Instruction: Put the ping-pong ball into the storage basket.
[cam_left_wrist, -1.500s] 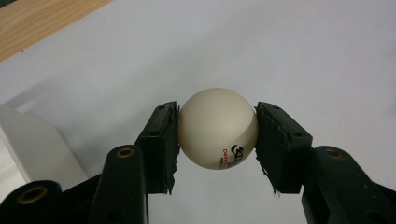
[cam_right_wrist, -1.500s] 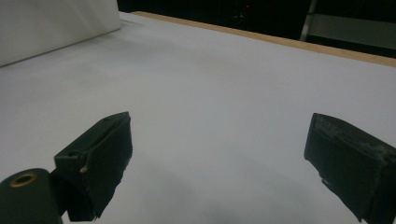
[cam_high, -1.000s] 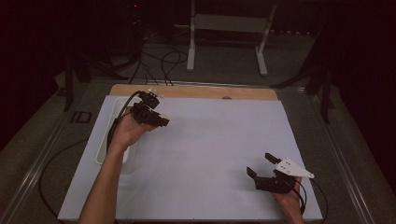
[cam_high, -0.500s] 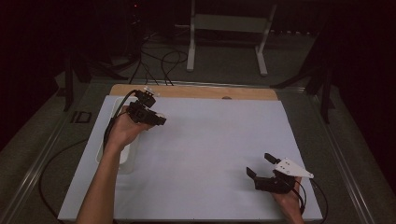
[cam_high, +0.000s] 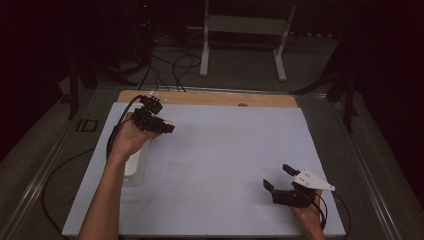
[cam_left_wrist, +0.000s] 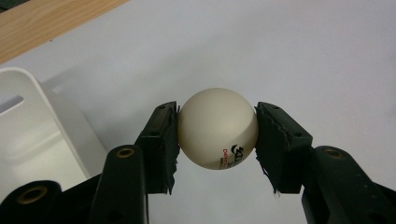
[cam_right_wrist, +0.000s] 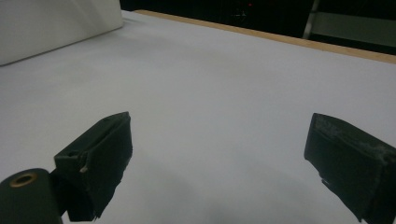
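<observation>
One ball (cam_left_wrist: 217, 128) — one white tray (cam_left_wrist: 32, 140) — two hand-held grippers.

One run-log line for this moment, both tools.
left tool: shut on ball, above sheet beside white tray | right tool: open, nothing between jaws, low over sheet

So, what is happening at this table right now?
A person holds a gripper in each hand. The left gripper is shut on a white ping-pong ball, raised near the white tray at the table's left side. The right gripper rests open at the near right of the white sheet, its fingers holding nothing.
</observation>
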